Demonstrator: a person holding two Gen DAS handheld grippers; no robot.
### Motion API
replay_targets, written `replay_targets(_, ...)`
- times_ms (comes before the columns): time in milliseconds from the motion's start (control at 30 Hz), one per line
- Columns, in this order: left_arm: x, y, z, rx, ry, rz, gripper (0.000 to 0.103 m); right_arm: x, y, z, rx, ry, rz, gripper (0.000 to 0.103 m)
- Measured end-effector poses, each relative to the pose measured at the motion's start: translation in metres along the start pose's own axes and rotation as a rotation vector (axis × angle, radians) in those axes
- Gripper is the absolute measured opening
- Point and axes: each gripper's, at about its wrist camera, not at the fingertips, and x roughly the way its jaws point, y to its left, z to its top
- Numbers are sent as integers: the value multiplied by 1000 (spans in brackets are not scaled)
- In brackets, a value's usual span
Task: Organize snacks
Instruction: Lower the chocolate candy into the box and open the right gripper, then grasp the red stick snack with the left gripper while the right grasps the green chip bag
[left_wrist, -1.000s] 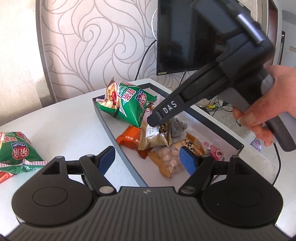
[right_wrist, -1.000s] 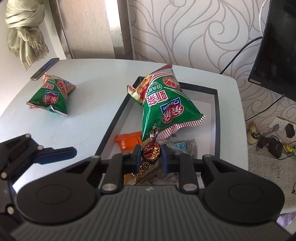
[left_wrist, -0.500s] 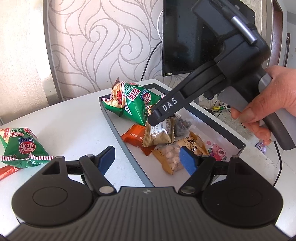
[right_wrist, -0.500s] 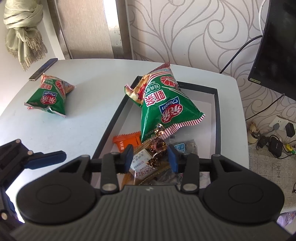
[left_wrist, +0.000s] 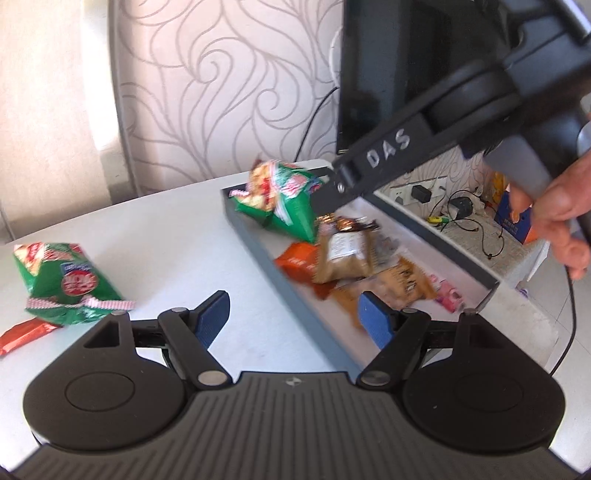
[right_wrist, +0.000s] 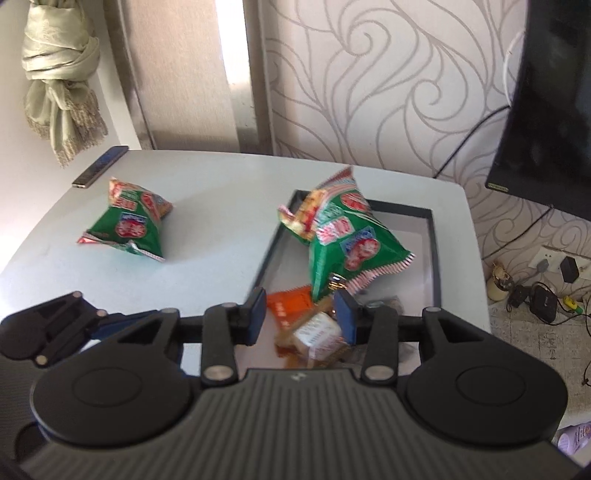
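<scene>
Two crinkly snack bags are green with red logos and red-and-white striped edges: one in the dark grey, white-floored tray (right_wrist: 436, 236) at (right_wrist: 347, 240), one on the pale grey table (right_wrist: 221, 192) at (right_wrist: 129, 225). A small foil packet (right_wrist: 286, 301) is orange. The wallpaper (right_wrist: 388, 74) shows grey swirls on cream.

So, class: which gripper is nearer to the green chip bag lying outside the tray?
Left. The left gripper hovers open beside the loose green chip bag. The right gripper is open above the tray, farther away.

Bright daylight, motion blur, fisheye bending at edges.
</scene>
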Motion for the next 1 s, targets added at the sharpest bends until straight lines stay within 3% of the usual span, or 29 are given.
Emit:
replay_targets(133, -12, 32, -9, 0, 9, 29, 81, 7, 31, 8, 9, -9, 43, 55)
replay_targets(400, -37, 122, -40, 49, 19, 151, 83, 32, 89, 22, 15, 8, 104, 55)
replay_targets(667, -31, 210, -50, 88, 30, 243, 83, 47, 132, 31, -16, 27, 113, 55)
replay_targets(833, -4, 250, -48, 150, 61, 230, 83, 50, 147, 38, -17, 32, 91, 55)
replay_targets(1000, 21, 272, -49, 156, 94, 129, 85, 52, 157, 42, -24, 48, 56, 56)
